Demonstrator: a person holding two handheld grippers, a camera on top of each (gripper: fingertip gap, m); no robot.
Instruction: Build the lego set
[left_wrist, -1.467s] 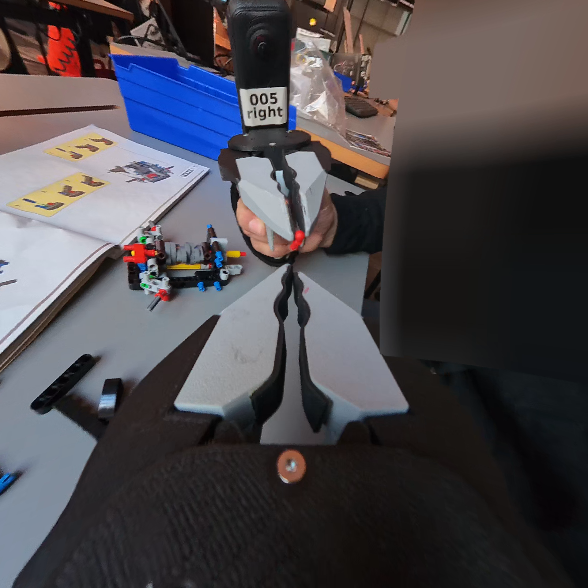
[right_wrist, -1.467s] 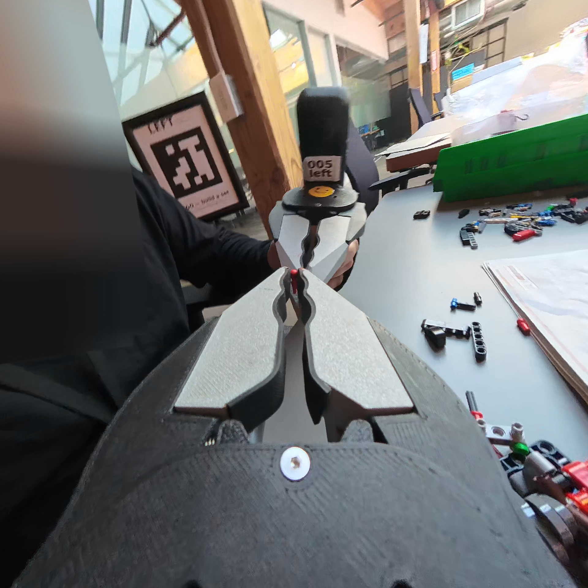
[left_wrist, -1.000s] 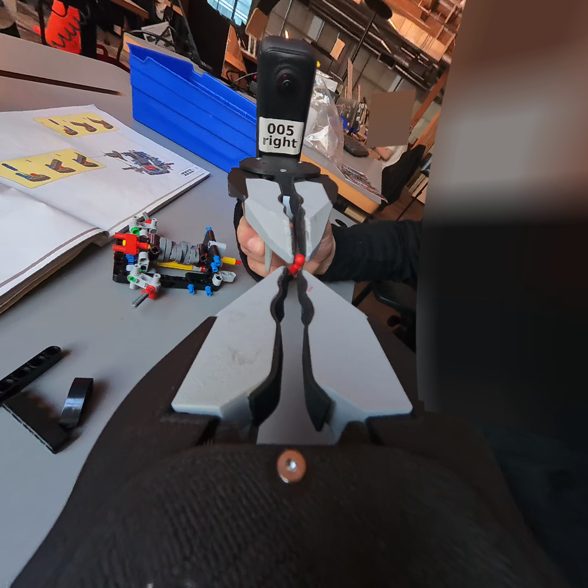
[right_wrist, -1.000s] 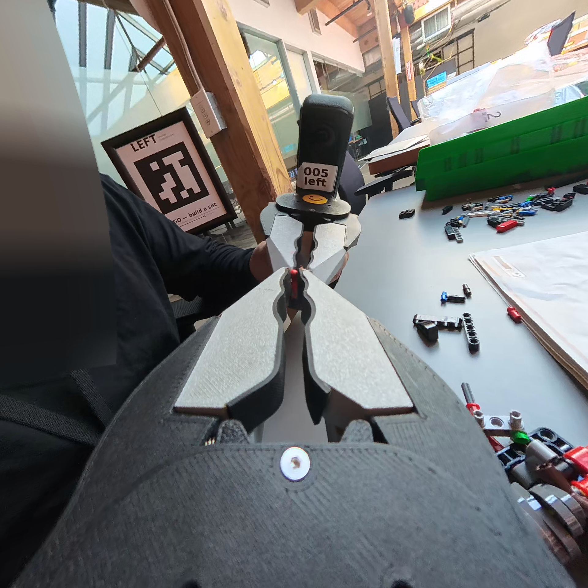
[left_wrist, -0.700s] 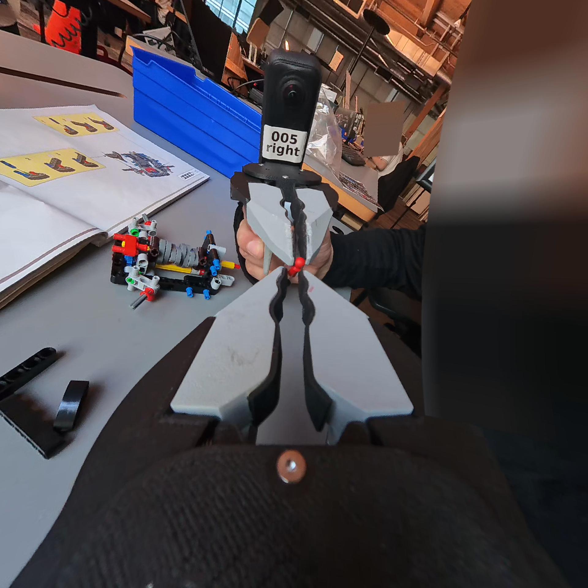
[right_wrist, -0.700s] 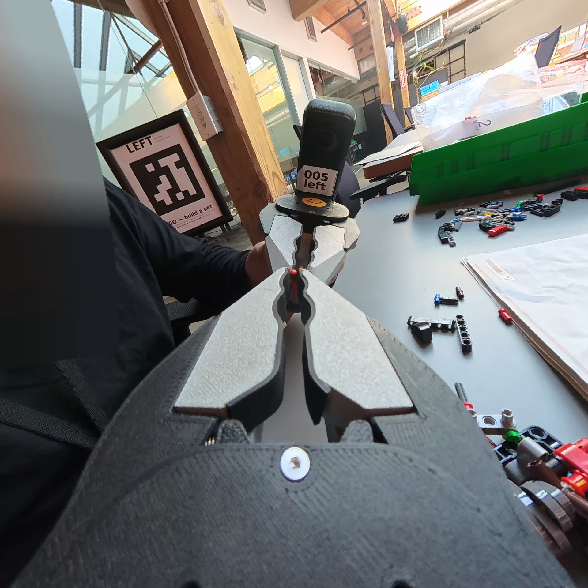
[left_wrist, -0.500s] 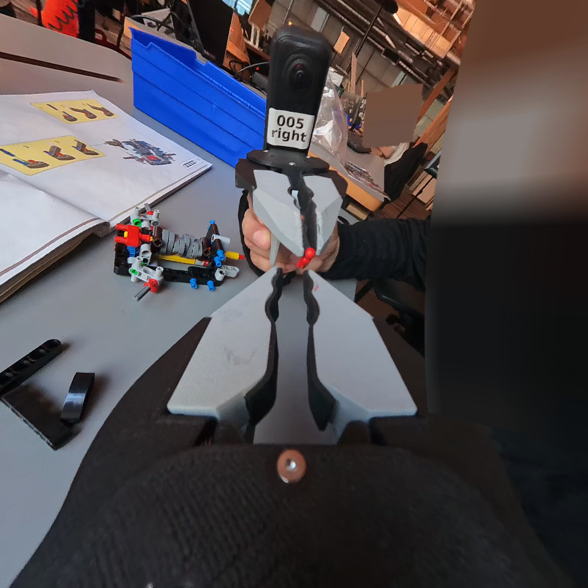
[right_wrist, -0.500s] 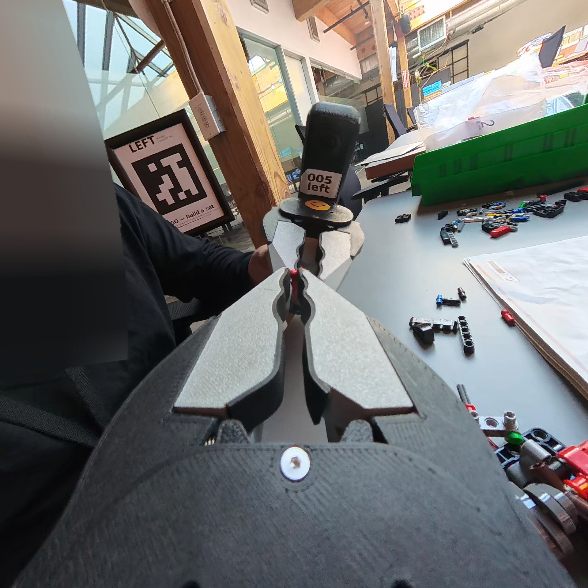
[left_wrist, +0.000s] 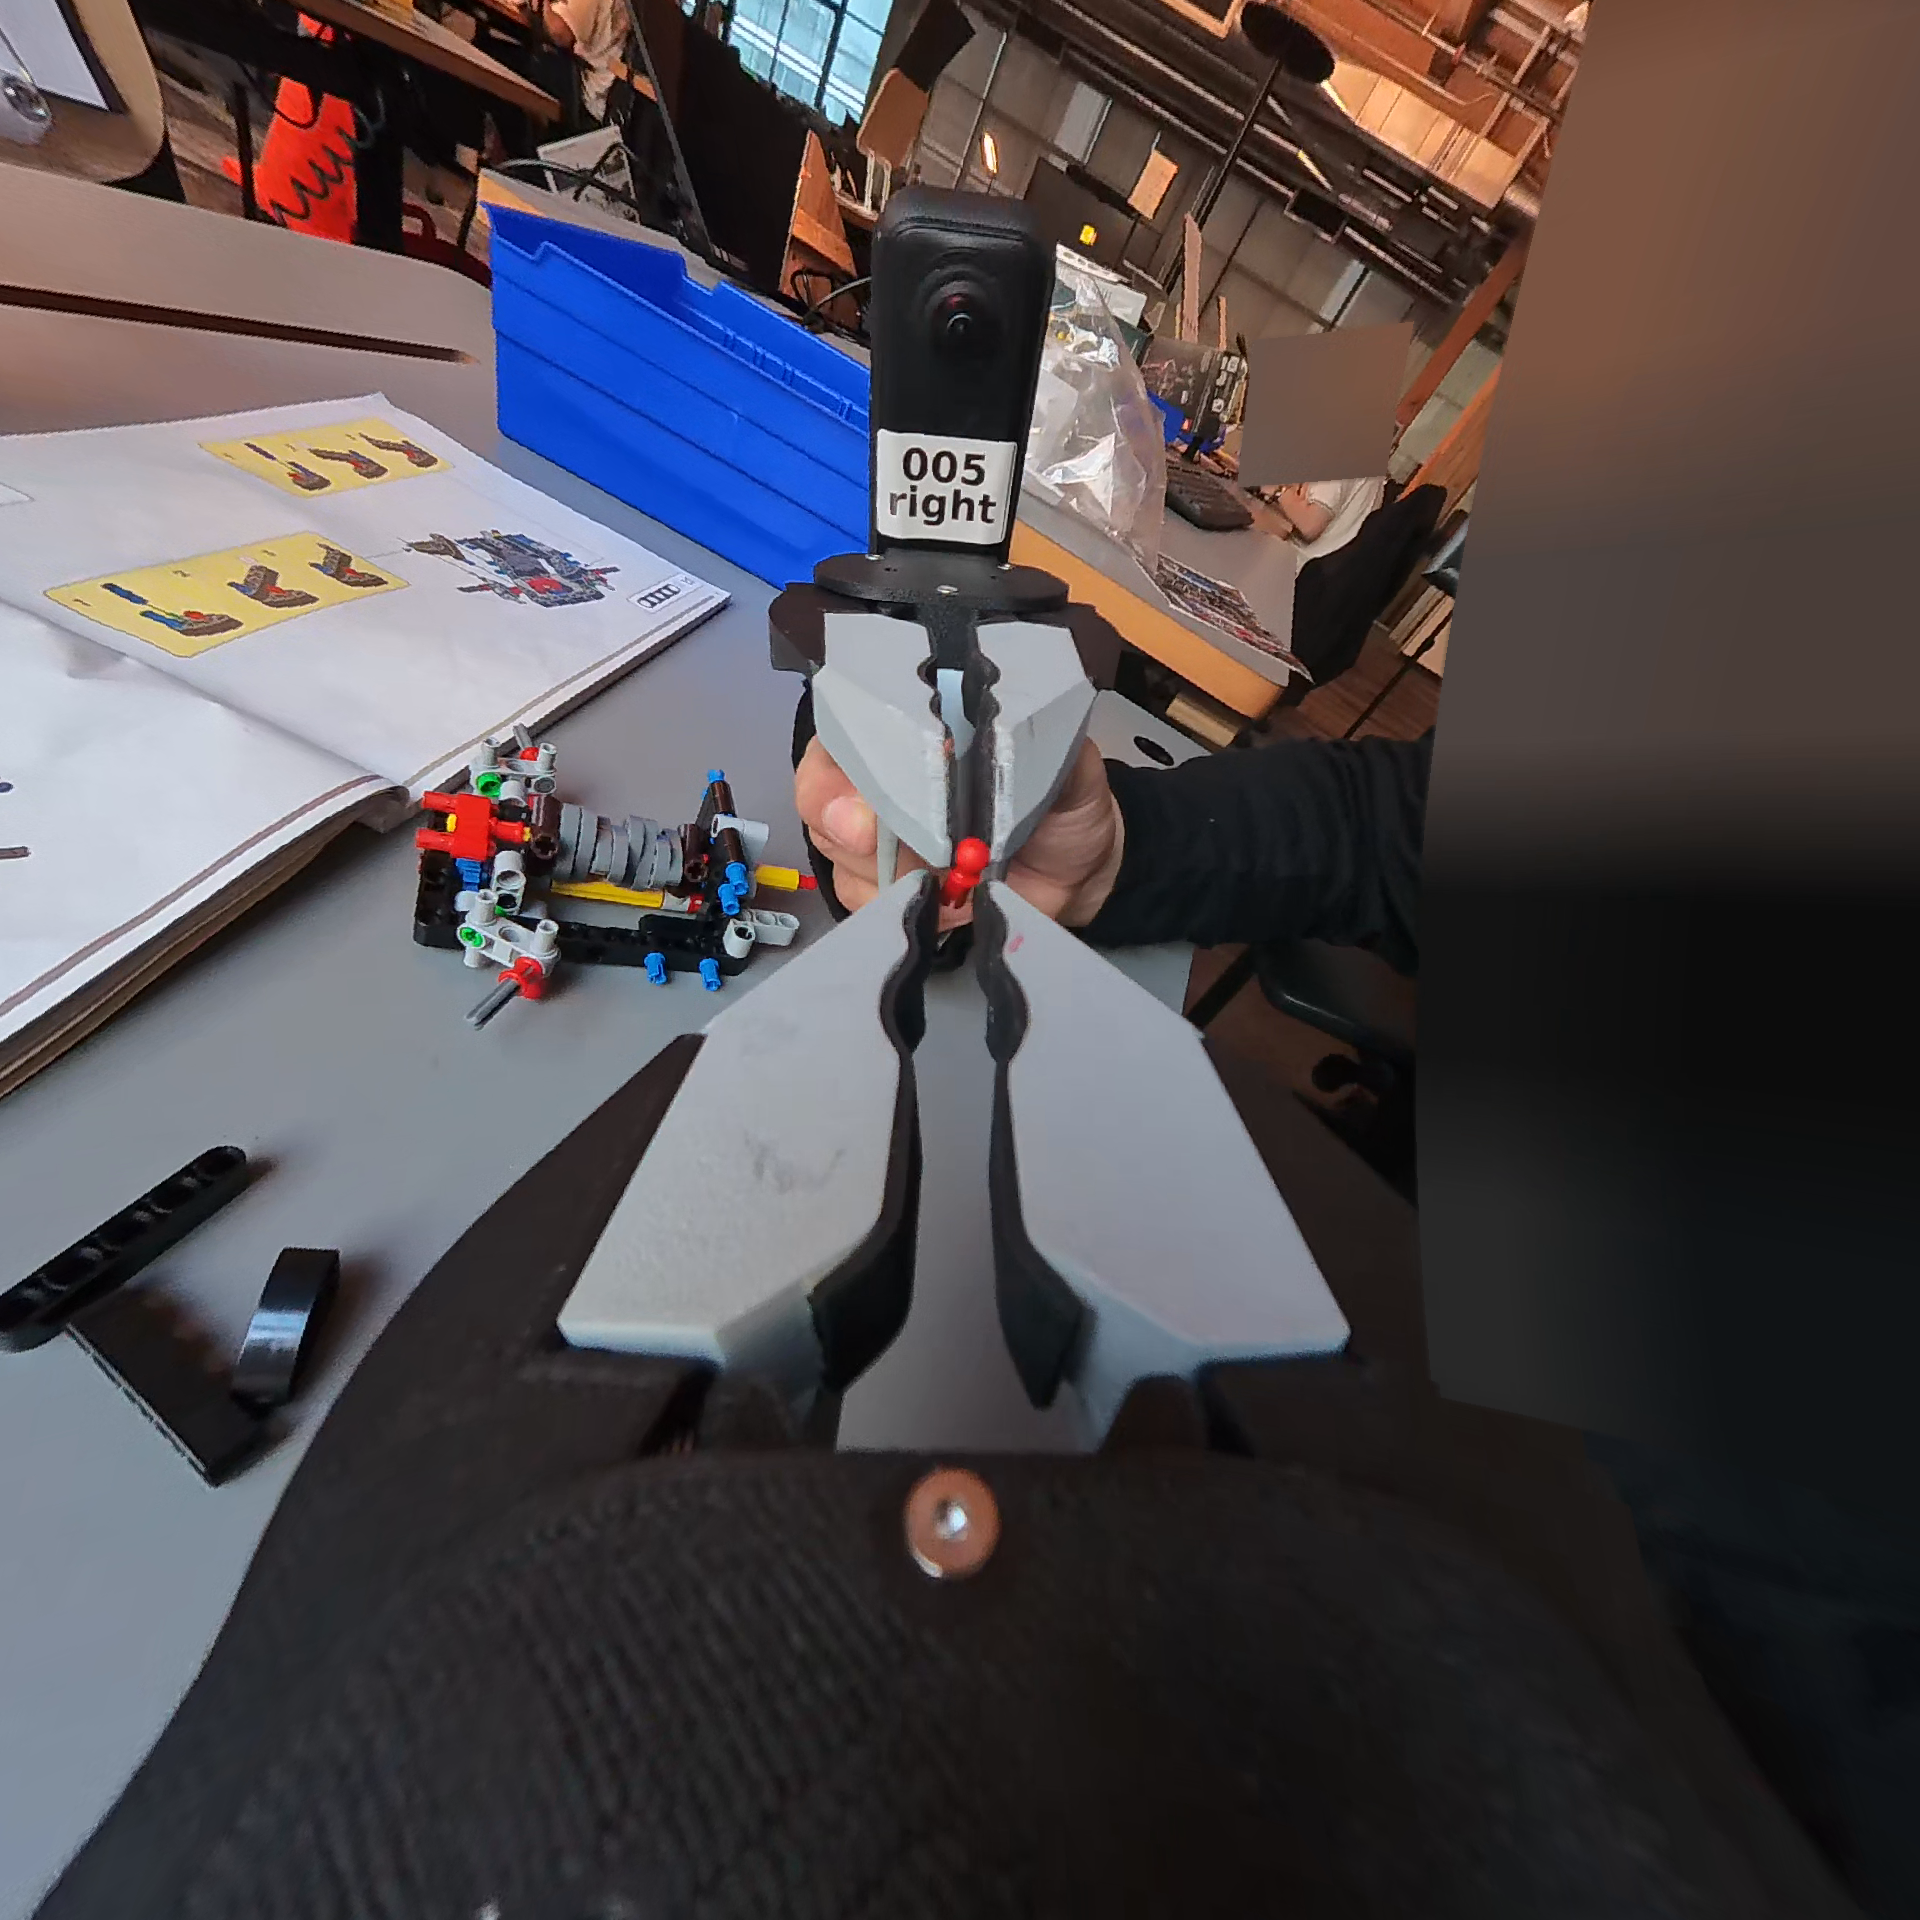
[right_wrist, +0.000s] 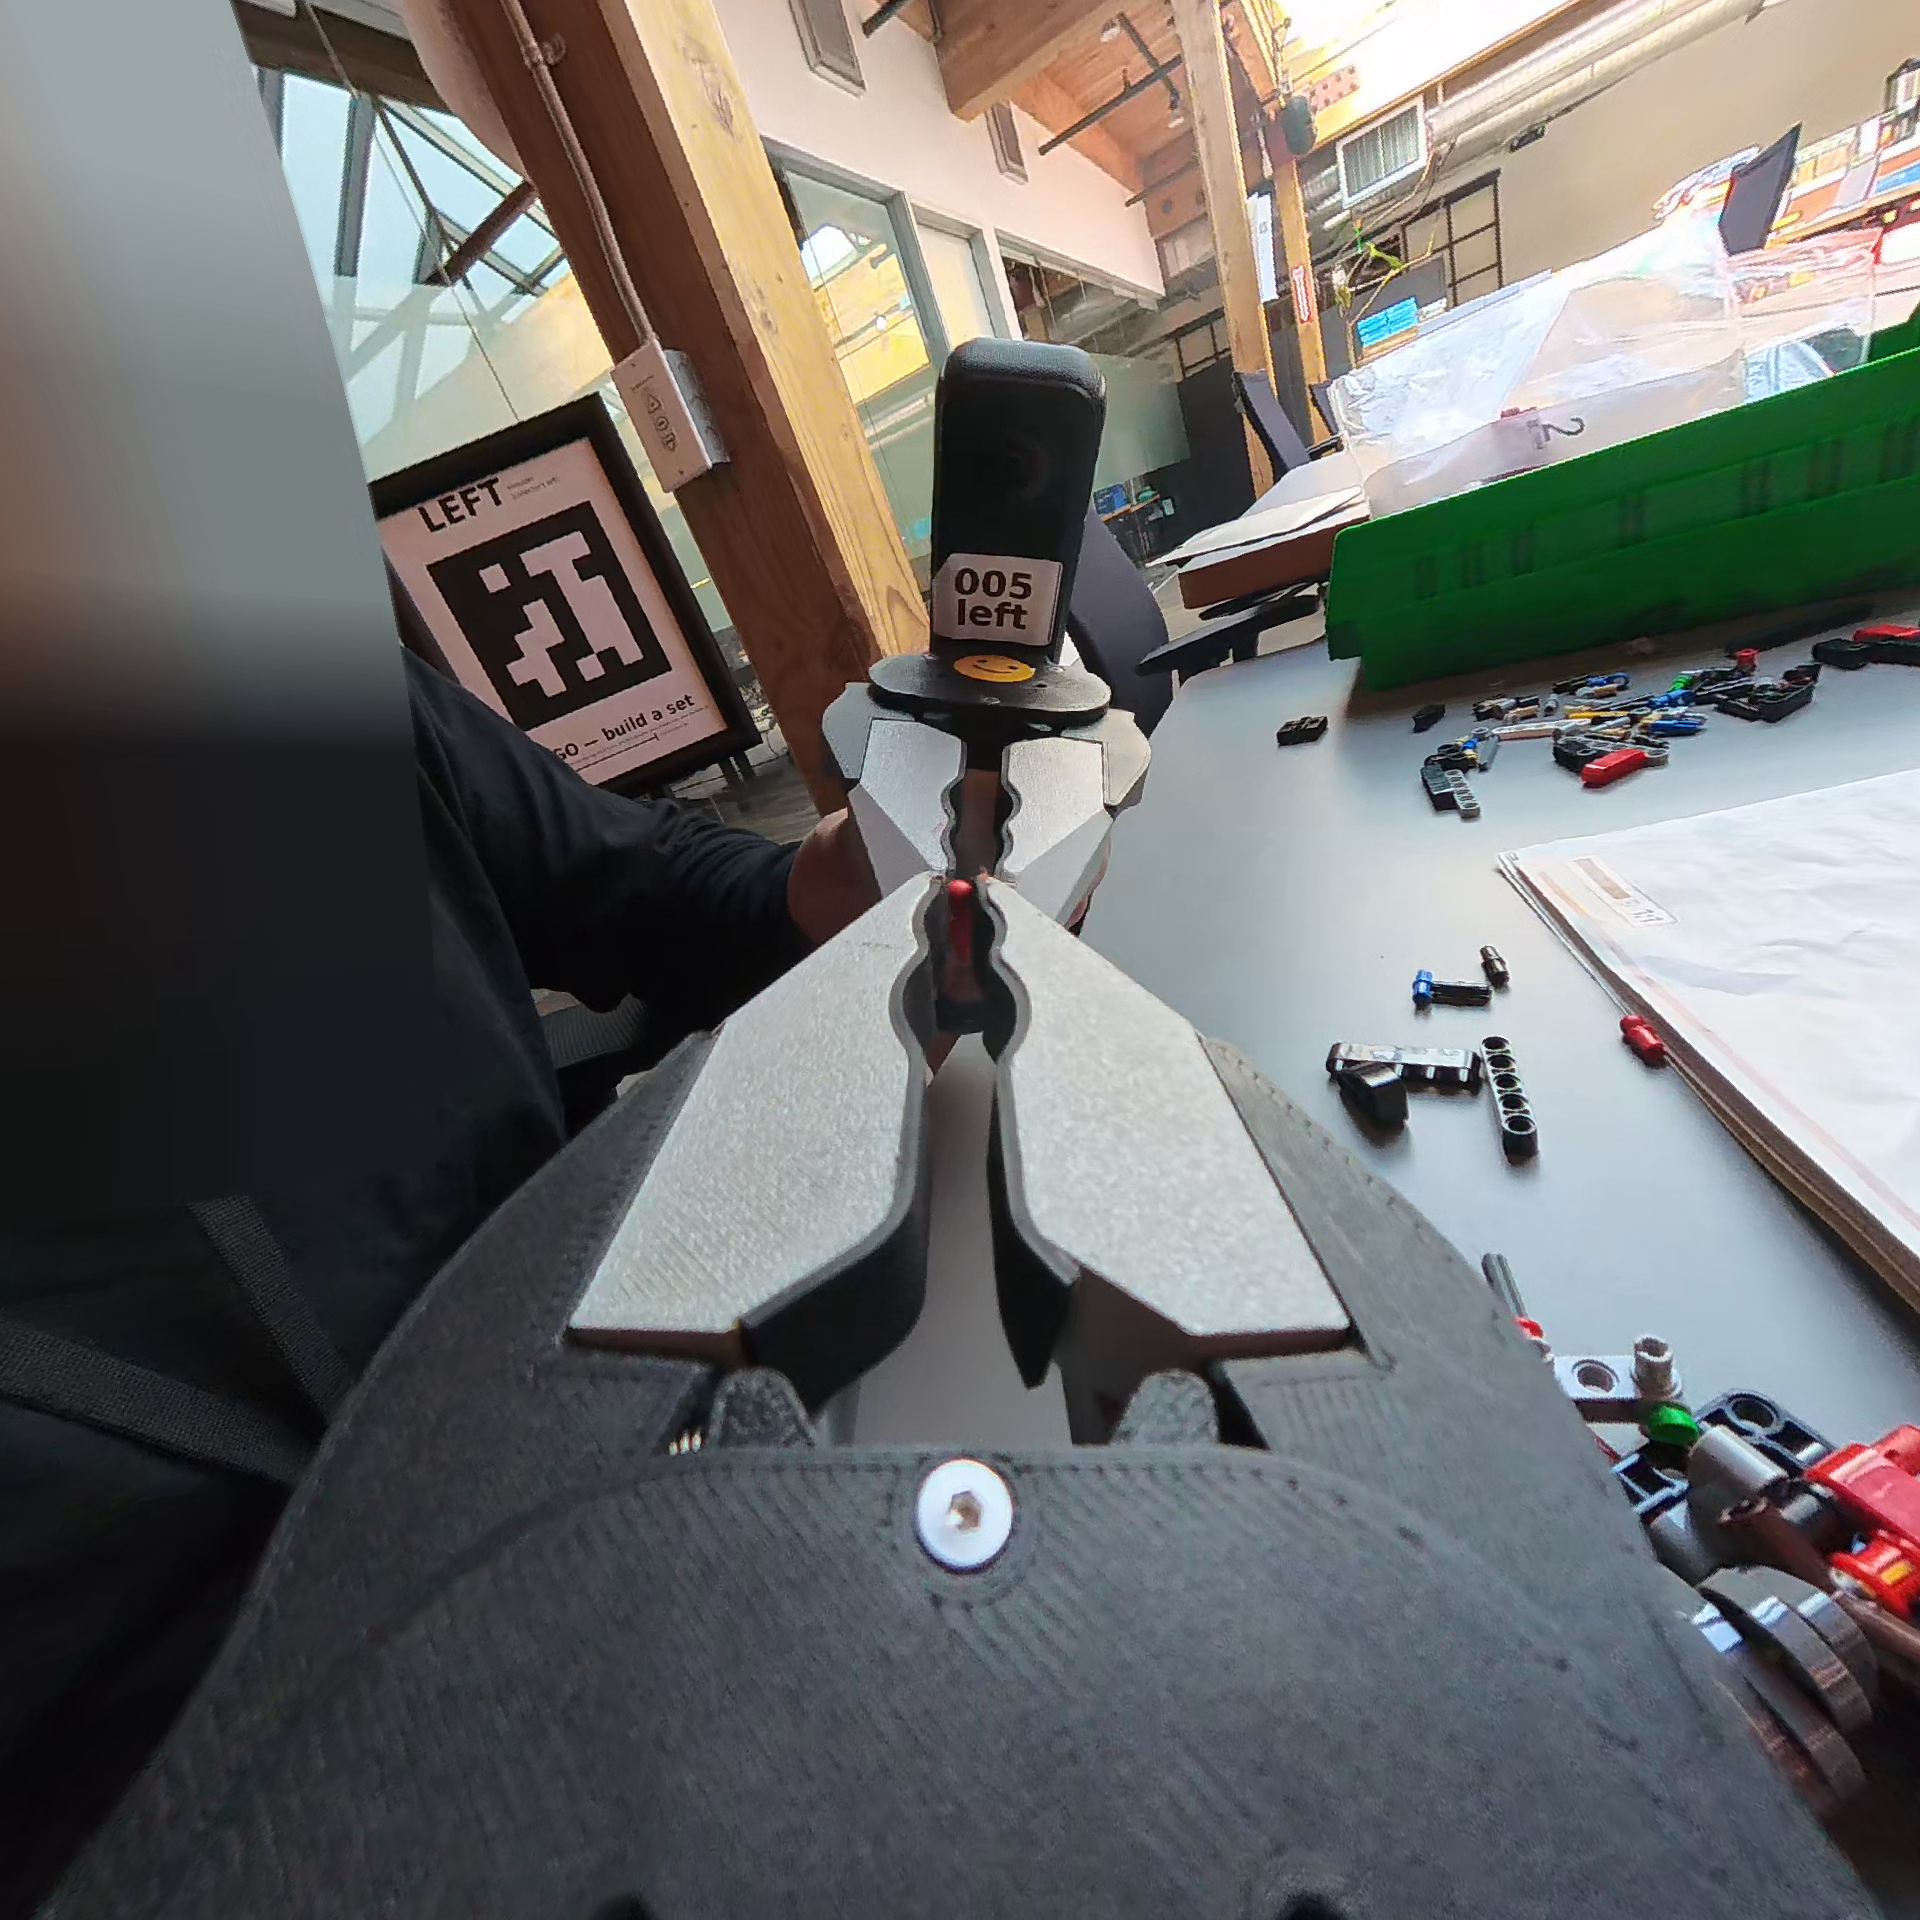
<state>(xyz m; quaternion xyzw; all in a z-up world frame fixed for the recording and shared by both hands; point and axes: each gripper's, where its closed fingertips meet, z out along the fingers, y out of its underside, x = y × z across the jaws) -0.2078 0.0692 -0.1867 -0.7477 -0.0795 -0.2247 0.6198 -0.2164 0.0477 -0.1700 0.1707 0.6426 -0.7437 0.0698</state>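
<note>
The grey tabletop (left_wrist: 343, 1060) fills the left half of the left wrist view, with an open instruction booklet (left_wrist: 260, 644) at upper left and a blue bin (left_wrist: 665, 405) behind it toward the top centre. In the right wrist view a green bin (right_wrist: 1621, 551) sits at upper right above a scatter of loose pieces (right_wrist: 1590, 727). The partly built lego assembly (left_wrist: 592, 862) lies left of centre in the left wrist view, just below the booklet's corner; two loose black beams (left_wrist: 125, 1236) rest at lower left. Both tools are raised off the tabletop and face each other tip to tip. The right tool (left_wrist: 961, 862), just above centre in the left wrist view, is clamped narrowly on a small red pin (left_wrist: 964, 868), whose round end pokes out of its tips toward the left tool. The left tool (left_wrist: 951, 914) has its fingers set a narrow gap apart with nothing seated between them, its tips just below the pin's free end. In the right wrist view the red pin (right_wrist: 958, 940) lies lengthwise along the right tool's jaws, pointing straight at the left tool (right_wrist: 971, 878) opposite. The pin's long axis appears to line up with the gap in the left tool, so a handover or regrip looks likely to be the step in hand, with the assembly lying further left.
</note>
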